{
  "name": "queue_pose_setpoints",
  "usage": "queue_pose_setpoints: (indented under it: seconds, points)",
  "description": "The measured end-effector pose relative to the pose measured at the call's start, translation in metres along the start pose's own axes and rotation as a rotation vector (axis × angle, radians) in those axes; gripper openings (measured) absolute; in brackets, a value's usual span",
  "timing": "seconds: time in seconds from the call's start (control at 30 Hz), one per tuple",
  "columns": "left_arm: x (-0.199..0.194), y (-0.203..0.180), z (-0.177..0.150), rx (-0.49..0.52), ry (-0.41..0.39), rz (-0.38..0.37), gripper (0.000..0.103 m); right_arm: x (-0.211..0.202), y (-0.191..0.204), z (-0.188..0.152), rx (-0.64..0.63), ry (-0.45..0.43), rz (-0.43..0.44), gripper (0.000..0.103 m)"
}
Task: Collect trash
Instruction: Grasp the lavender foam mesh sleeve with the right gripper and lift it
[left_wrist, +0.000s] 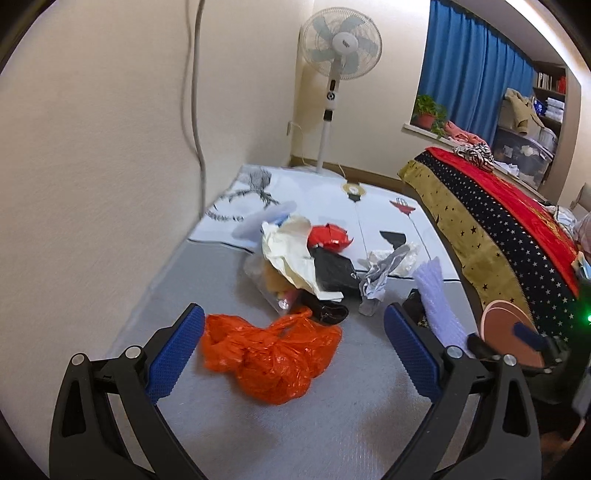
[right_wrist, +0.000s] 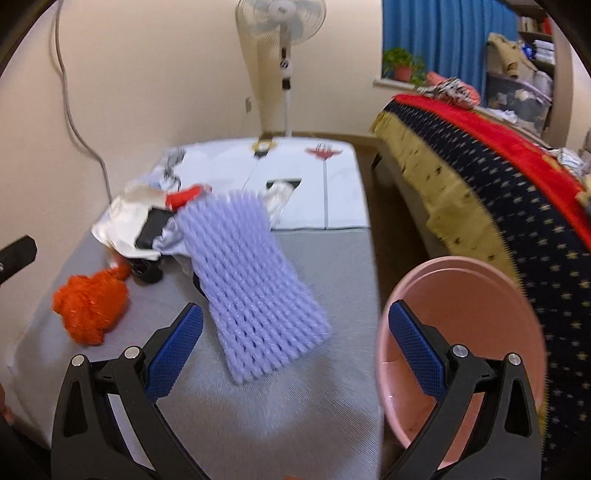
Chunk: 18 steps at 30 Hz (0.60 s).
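Your left claw (left_wrist: 293, 339) is spread above the orange bag (left_wrist: 271, 360) on the gray mat (left_wrist: 221, 424); your right claw (right_wrist: 295, 341) is spread beside the foam net (right_wrist: 251, 288), near the pink bin (right_wrist: 469, 295) off the mat's right edge.

Quick tally: one orange plastic bag (left_wrist: 271, 360), one lavender foam net sleeve (right_wrist: 255, 291), one pink basin (right_wrist: 476, 332) and one standing fan (left_wrist: 340, 48) can be counted. One potted plant (left_wrist: 426, 110) is seen at 1 o'clock. Two hand-held grippers, left (left_wrist: 293, 360) and right (right_wrist: 295, 354), are counted too.
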<state>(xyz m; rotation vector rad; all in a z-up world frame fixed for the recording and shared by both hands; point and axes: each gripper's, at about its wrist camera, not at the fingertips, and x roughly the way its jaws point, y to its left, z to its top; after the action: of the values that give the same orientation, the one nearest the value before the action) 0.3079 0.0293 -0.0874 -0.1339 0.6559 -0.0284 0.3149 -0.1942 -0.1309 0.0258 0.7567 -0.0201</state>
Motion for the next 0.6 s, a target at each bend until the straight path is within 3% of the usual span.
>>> queue_pose_setpoints:
  seconds: [0.2,0.37,0.43,0.57,0.6]
  points:
    - [0.03,0.004,-0.002,-0.009,0.034,0.045,0.094,0.024,0.022,0.012,-0.051,-0.025,0.027,0.098]
    - [0.04,0.011,-0.003,-0.022,0.045,0.07,0.094,0.039,0.045,0.013,-0.134,-0.115,-0.015,0.098]
    - [0.043,0.015,-0.004,-0.024,0.054,0.08,0.094,0.044,0.05,0.014,-0.155,-0.113,-0.028,0.096]
    - [0.044,0.021,-0.003,-0.07,0.06,0.067,0.094,0.038,0.053,0.015,-0.171,-0.154,0.006,0.074]
    - [0.044,0.021,-0.003,-0.067,0.059,0.068,0.094,0.038,0.051,0.016,-0.162,-0.152,0.01,0.062]
